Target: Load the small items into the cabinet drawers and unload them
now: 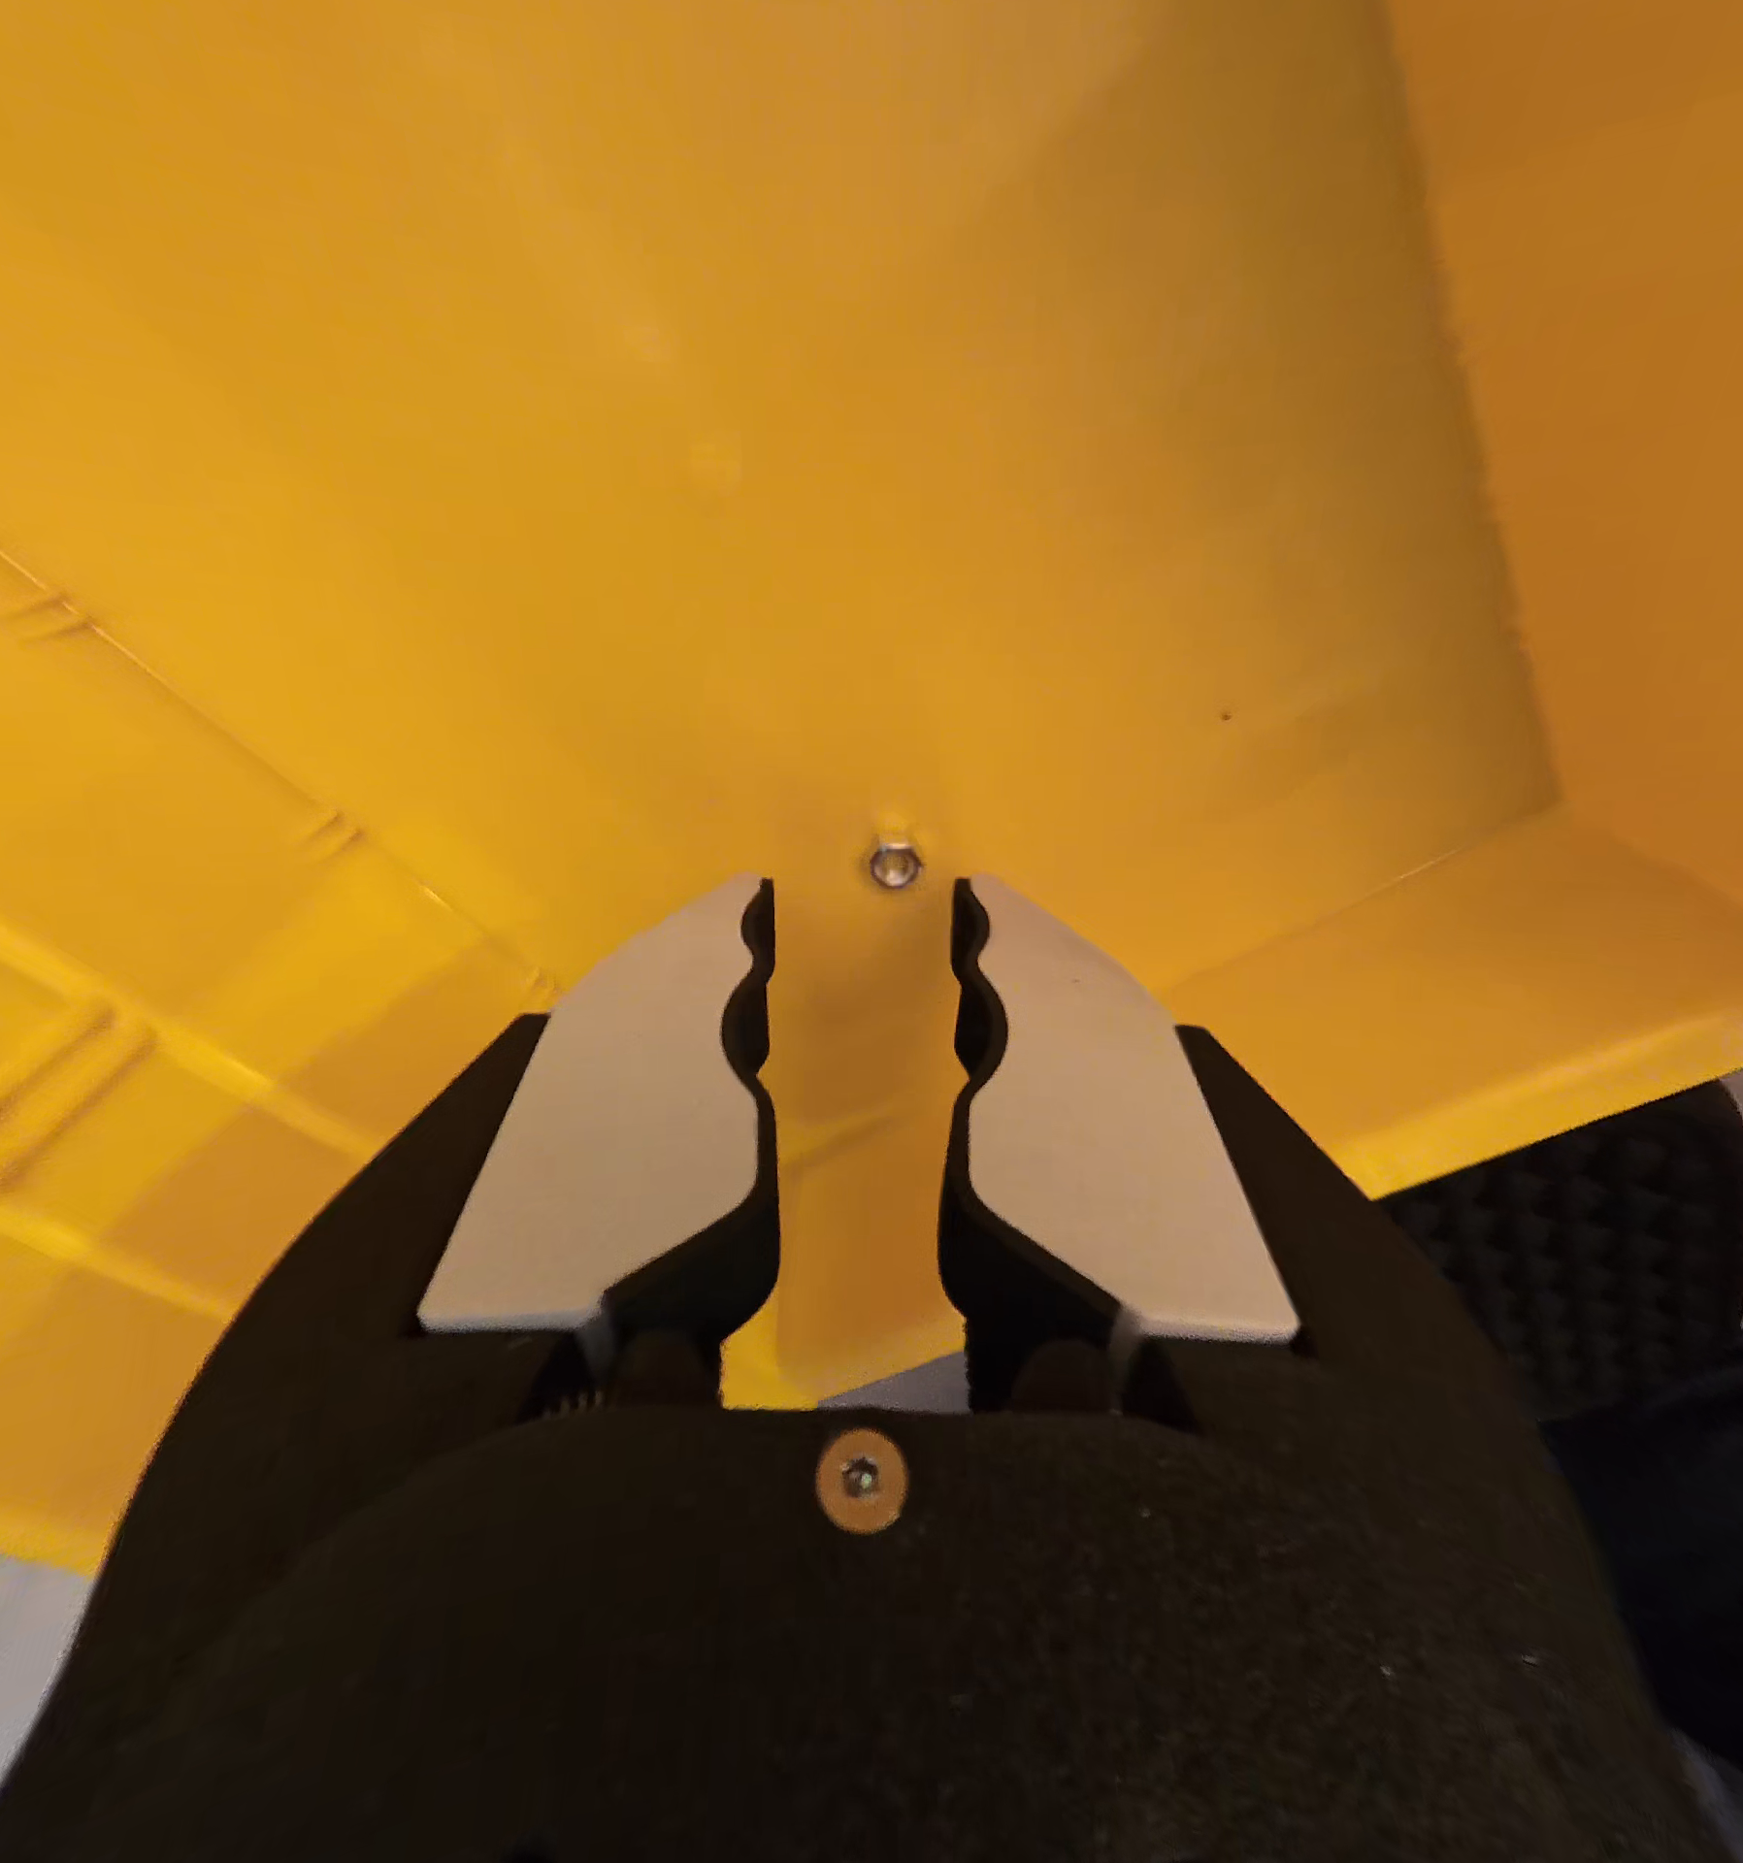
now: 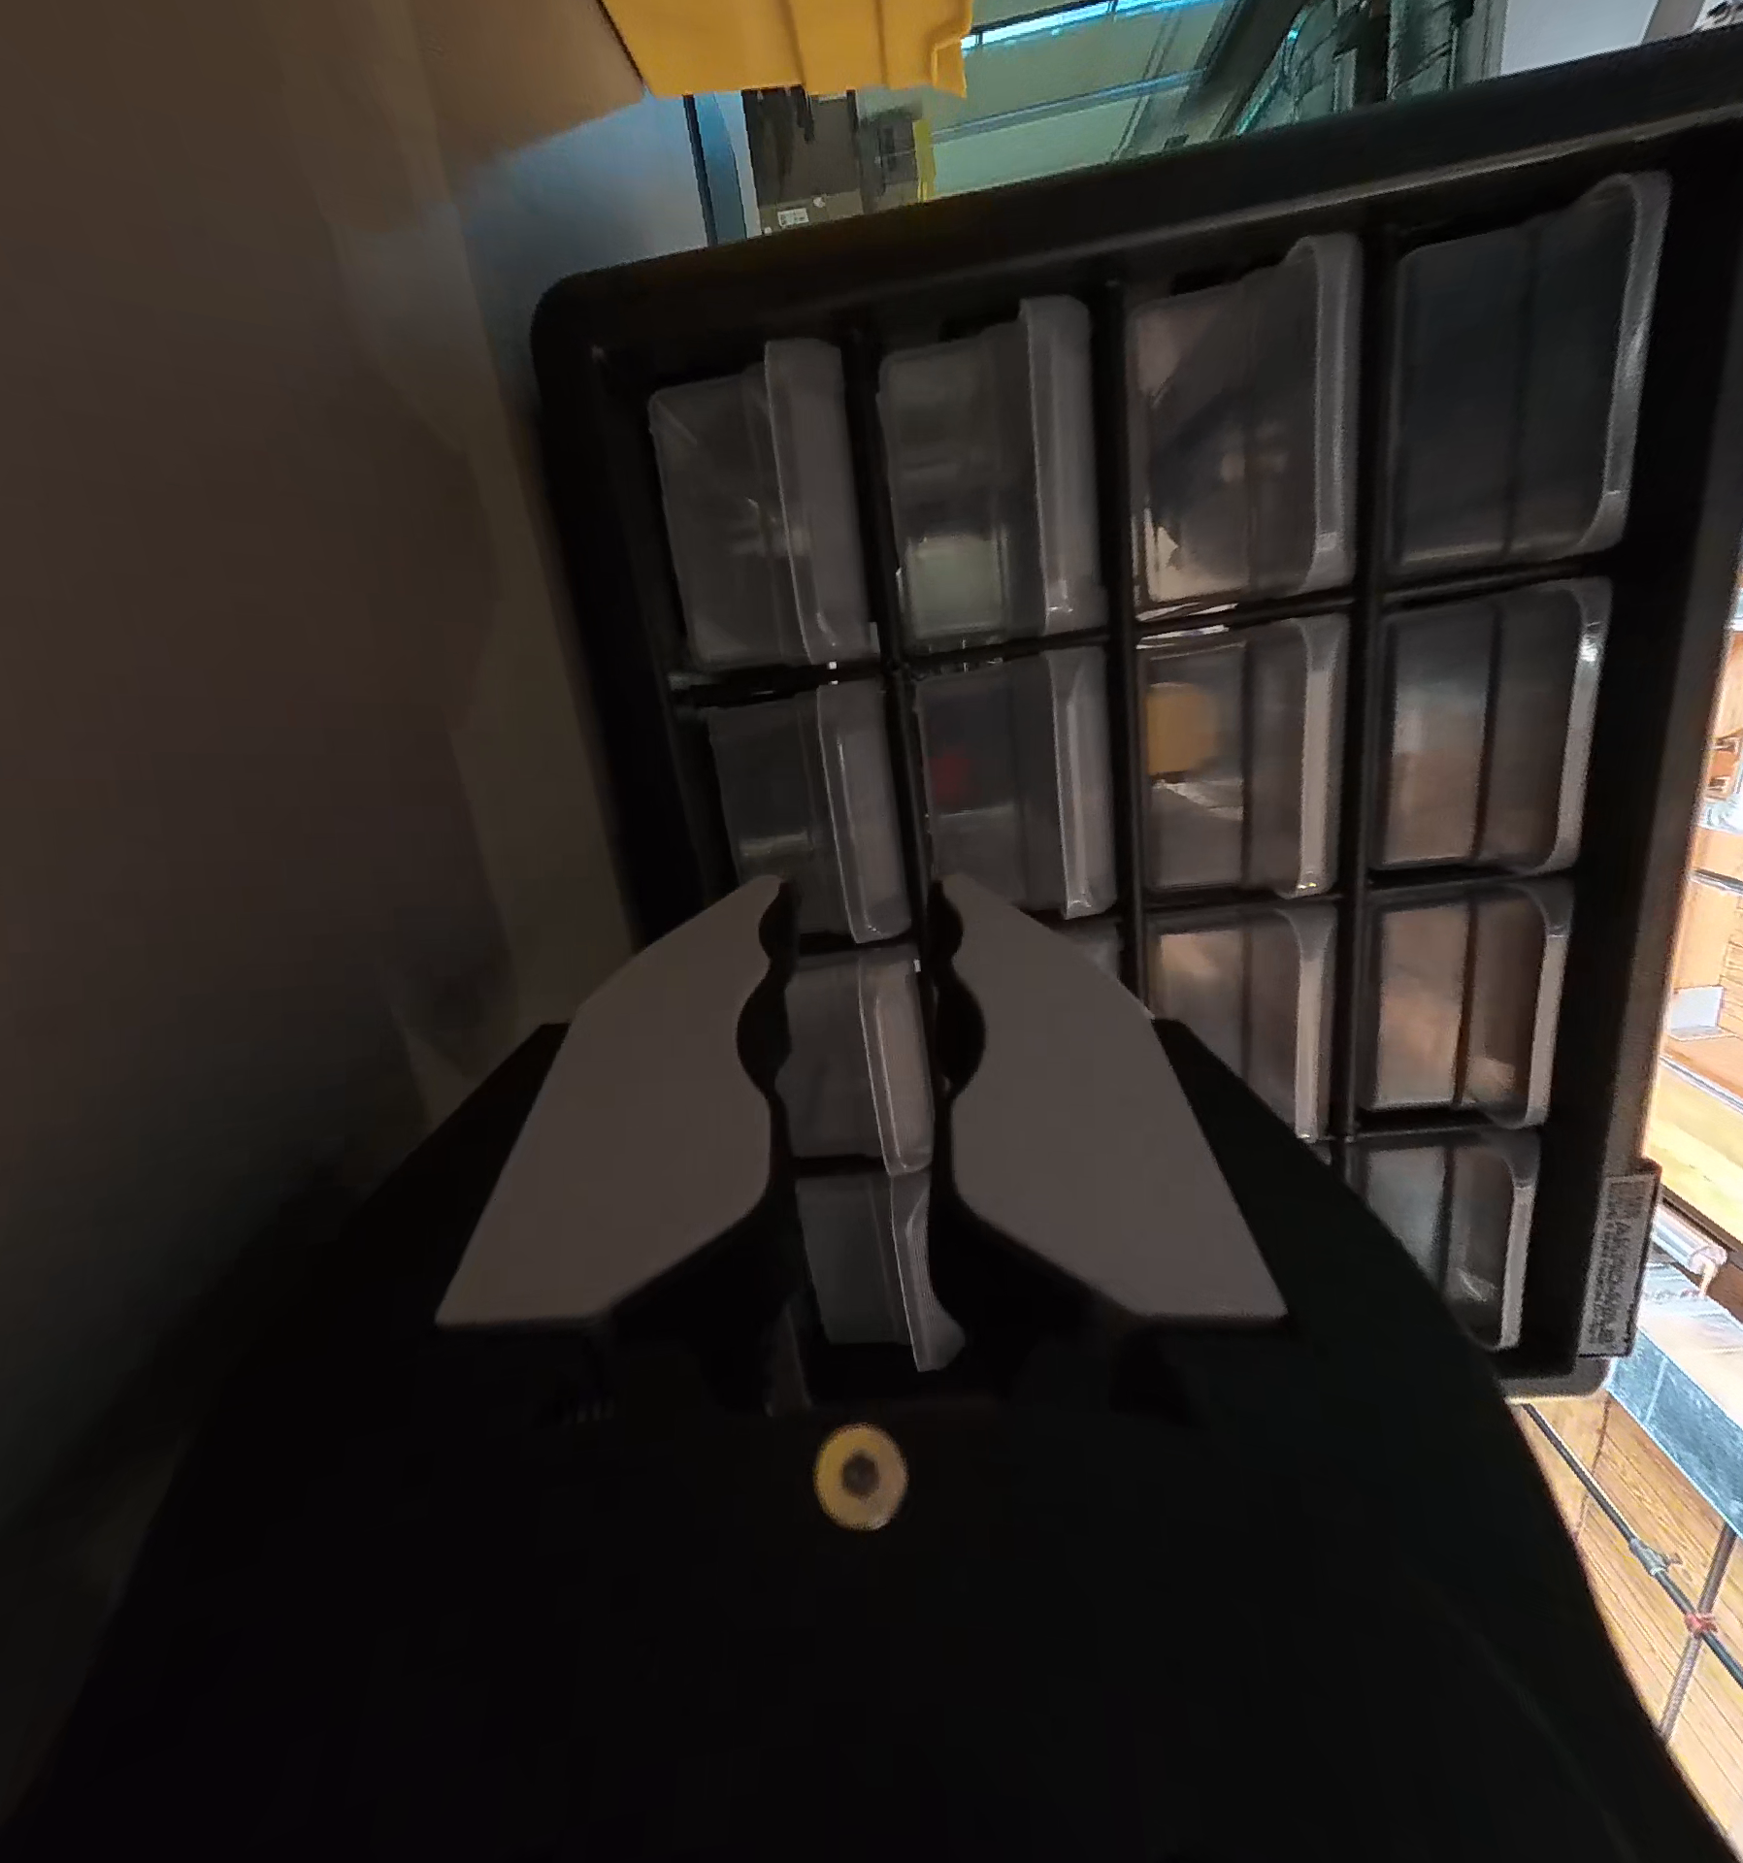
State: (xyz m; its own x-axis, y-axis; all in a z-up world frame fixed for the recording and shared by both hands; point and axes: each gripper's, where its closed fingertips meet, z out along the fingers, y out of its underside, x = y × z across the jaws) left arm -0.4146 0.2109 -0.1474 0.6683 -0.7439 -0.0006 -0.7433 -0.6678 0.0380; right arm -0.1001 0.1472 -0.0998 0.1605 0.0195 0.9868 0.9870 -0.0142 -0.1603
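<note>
Cabinet (image 2: 1200,625) drawers just ahead of parted right gripper (image 2: 862,897).

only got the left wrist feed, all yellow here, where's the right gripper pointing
Observer: The right gripper faces a black cabinet of clear plastic drawers.
Operator: is it holding anything
Observer: No, it is open, with the handle of a clear left-column drawer showing between its fingers.
Operator: drawers loaded?
Observer: One holds a small yellow item, another a small red item.
</note>
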